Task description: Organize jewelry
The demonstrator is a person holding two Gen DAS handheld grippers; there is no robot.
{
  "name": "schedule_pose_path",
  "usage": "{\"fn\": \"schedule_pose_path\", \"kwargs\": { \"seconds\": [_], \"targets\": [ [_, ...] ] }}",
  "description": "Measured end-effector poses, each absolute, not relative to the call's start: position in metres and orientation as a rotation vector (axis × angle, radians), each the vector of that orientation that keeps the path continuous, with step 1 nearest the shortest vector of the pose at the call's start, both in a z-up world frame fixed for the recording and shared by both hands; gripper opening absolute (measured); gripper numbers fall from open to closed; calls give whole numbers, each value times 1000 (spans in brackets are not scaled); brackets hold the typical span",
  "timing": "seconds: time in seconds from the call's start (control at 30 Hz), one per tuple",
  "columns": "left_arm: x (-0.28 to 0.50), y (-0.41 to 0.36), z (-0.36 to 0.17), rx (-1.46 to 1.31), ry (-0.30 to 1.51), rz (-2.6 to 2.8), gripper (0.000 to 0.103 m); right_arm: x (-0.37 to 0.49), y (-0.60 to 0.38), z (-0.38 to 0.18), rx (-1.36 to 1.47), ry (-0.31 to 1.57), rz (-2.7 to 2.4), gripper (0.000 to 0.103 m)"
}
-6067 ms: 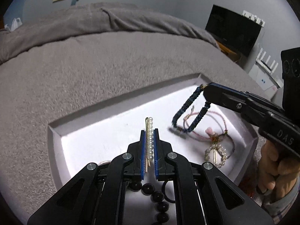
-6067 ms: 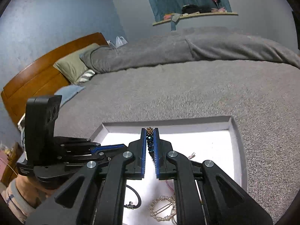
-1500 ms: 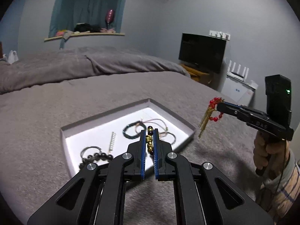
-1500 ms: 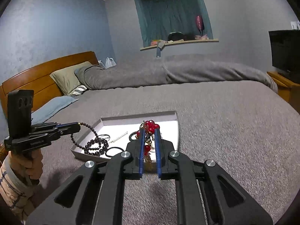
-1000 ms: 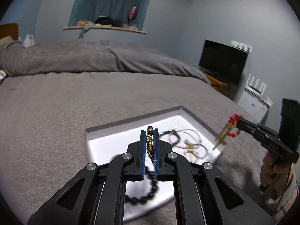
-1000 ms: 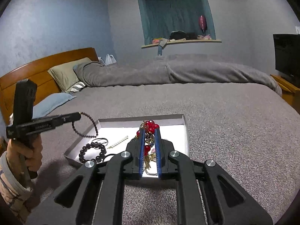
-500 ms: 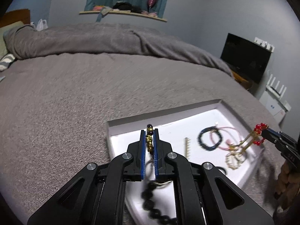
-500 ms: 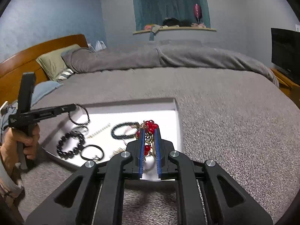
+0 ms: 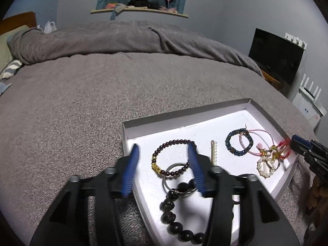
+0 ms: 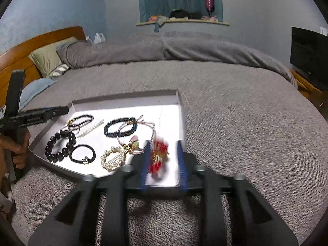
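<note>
A shallow white tray (image 9: 229, 106) lies on the grey bed and also shows in the right wrist view (image 10: 127, 99). My left gripper (image 9: 163, 169) is open over its near left corner; a dark-red bead bracelet with gold beads (image 9: 173, 157) lies in the tray between the jaws. My right gripper (image 10: 163, 163) is open at the tray's near right corner, and a blurred red-and-gold tassel piece (image 10: 158, 156) sits loose between its jaws. It also shows in the left wrist view (image 9: 284, 149).
The tray also holds a large black bead bracelet (image 10: 59, 146), a black hair tie (image 10: 82, 153), a pearl hairpin (image 10: 91, 130), a dark blue braided bracelet (image 10: 121, 129), pink cords (image 10: 141, 128) and a pearl ring clip (image 10: 112, 157). A television (image 9: 274, 55) stands right of the bed.
Both grippers have opened. The left one let the dark-red bracelet down into the tray; the right one released the red tassel piece at the tray's right end. Both moved closer to the tray.
</note>
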State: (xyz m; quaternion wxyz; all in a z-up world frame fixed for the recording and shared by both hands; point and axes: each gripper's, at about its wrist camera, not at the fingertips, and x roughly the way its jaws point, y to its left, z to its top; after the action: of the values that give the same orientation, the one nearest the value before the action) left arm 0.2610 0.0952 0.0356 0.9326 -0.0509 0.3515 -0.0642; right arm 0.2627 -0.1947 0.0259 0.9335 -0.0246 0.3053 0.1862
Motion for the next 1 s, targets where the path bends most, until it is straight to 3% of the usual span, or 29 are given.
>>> {"fn": "schedule_pose_path", "kwargs": {
  "seconds": [0.1, 0.5, 1.0],
  "targets": [
    [253, 92, 41, -109, 708, -134, 68, 259, -201, 30, -26, 614, 393, 48],
    [196, 59, 66, -68, 626, -172, 92, 237, -216, 45, 38, 568, 441, 58],
    [122, 38, 44, -136, 503, -84, 96, 194, -207, 47, 44, 467, 502, 81]
  ]
}}
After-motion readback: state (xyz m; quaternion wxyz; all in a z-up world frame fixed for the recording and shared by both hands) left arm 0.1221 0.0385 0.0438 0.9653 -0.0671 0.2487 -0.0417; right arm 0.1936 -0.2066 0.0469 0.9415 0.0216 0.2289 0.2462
